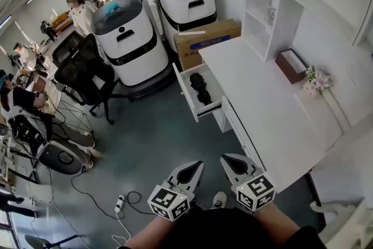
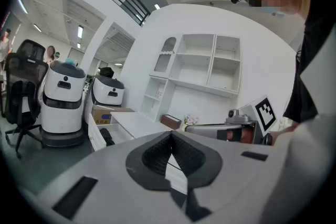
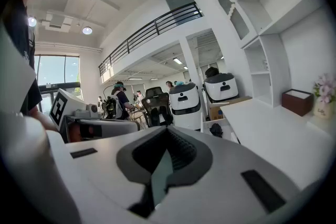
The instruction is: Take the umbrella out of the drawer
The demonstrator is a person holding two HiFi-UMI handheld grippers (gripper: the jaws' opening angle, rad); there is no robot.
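A black folded umbrella [image 1: 201, 88] lies in the open white drawer [image 1: 185, 93], which is pulled out from the left end of the desk. Both grippers hang low near my body, well short of the drawer. My left gripper [image 1: 196, 166] and right gripper [image 1: 227, 158] sit side by side, both shut with nothing between their jaws. In the left gripper view the umbrella [image 2: 107, 136] shows far beyond the closed jaw tips [image 2: 170, 135]. The right gripper view shows the umbrella [image 3: 216, 129] small past its closed tips [image 3: 168, 128].
The white desk [image 1: 262, 108] runs along the right with a brown box [image 1: 291, 65] and flowers [image 1: 316, 80]. Two white robots [image 1: 131, 38] [image 1: 186, 3], a cardboard box [image 1: 207, 38] and a black office chair [image 1: 87, 76] stand beyond the drawer. A power strip [image 1: 119, 203] lies on the floor.
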